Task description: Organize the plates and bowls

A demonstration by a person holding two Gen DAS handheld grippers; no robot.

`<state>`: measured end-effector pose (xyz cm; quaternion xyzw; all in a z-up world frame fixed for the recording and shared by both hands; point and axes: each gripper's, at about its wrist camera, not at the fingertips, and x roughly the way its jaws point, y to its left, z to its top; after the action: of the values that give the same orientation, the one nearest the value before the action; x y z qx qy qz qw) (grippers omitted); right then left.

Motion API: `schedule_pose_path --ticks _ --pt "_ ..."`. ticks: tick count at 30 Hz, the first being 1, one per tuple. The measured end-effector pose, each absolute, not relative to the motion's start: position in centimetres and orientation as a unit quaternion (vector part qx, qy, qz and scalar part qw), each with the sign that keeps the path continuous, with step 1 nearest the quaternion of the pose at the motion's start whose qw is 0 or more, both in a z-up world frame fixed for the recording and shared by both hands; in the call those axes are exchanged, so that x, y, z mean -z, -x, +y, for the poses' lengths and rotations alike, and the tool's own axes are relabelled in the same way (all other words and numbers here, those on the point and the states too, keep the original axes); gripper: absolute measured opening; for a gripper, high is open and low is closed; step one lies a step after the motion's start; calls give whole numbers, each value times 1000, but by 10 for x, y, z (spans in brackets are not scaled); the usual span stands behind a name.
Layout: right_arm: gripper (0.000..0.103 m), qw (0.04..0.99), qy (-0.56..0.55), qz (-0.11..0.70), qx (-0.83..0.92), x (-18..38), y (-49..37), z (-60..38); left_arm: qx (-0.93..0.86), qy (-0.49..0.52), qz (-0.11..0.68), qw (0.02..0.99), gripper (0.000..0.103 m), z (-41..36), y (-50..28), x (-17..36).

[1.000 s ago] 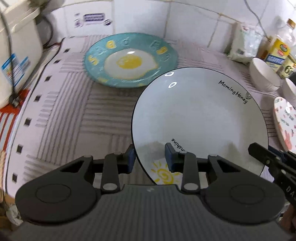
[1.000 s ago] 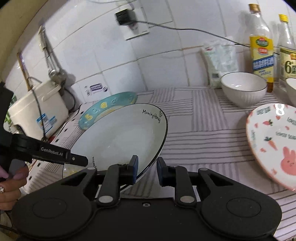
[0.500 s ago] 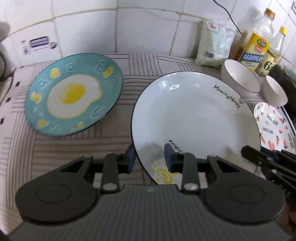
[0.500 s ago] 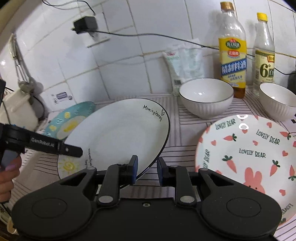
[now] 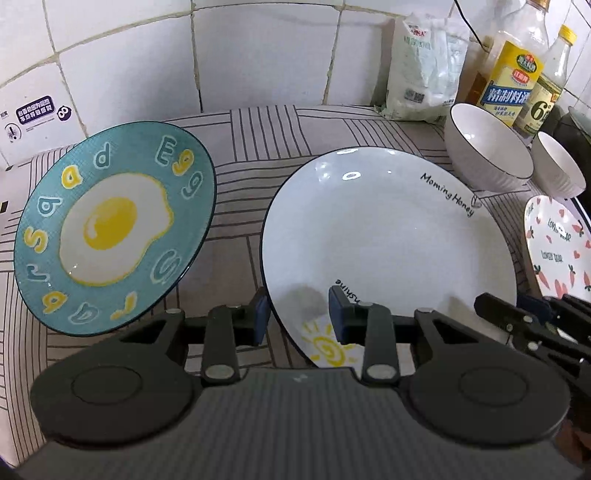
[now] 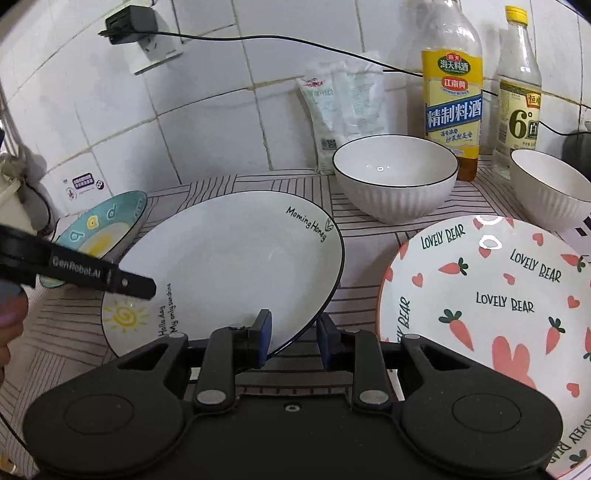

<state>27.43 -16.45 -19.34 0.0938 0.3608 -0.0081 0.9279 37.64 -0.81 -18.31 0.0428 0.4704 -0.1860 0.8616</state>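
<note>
A white plate [image 5: 388, 236] lettered "Morning Honey", with a sun drawing, sits low over the striped cloth between both grippers. My left gripper [image 5: 297, 315] is shut on its near rim by the sun. At the opposite rim, my right gripper [image 6: 295, 338] has its jaws opening. The rim of the white plate [image 6: 236, 266] still lies between its pads, with a small gap on the right side. A teal fried-egg plate [image 5: 114, 221] lies to the left. A pink carrot plate [image 6: 491, 314] lies to the right.
Two white bowls [image 6: 395, 177] [image 6: 550, 192] stand behind the pink plate. Two bottles [image 6: 452, 92] [image 6: 519, 92] and a white bag [image 6: 343, 110] line the tiled wall. A plug and cable [image 6: 129, 26] hang on the wall. A hand [image 6: 11, 310] shows at the left edge.
The white plate has travelled right, away from the teal plate and toward the pink one, and sits lower. The right gripper's jaws have spread slightly.
</note>
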Motion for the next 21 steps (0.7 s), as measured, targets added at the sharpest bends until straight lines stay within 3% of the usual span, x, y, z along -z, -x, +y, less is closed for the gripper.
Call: schedule_pose_path --ticks 5,11,21 --pt "47 921 -81 380 3 192 -278 -155 187 -19 481 856 31 -3 -374 182" --pt "58 906 -138 400 -21 177 -258 -154 182 -27 473 862 34 -1 -358 169" --pt "64 918 -129 373 31 139 -192 -186 195 -16 450 871 54 -5 -313 136"
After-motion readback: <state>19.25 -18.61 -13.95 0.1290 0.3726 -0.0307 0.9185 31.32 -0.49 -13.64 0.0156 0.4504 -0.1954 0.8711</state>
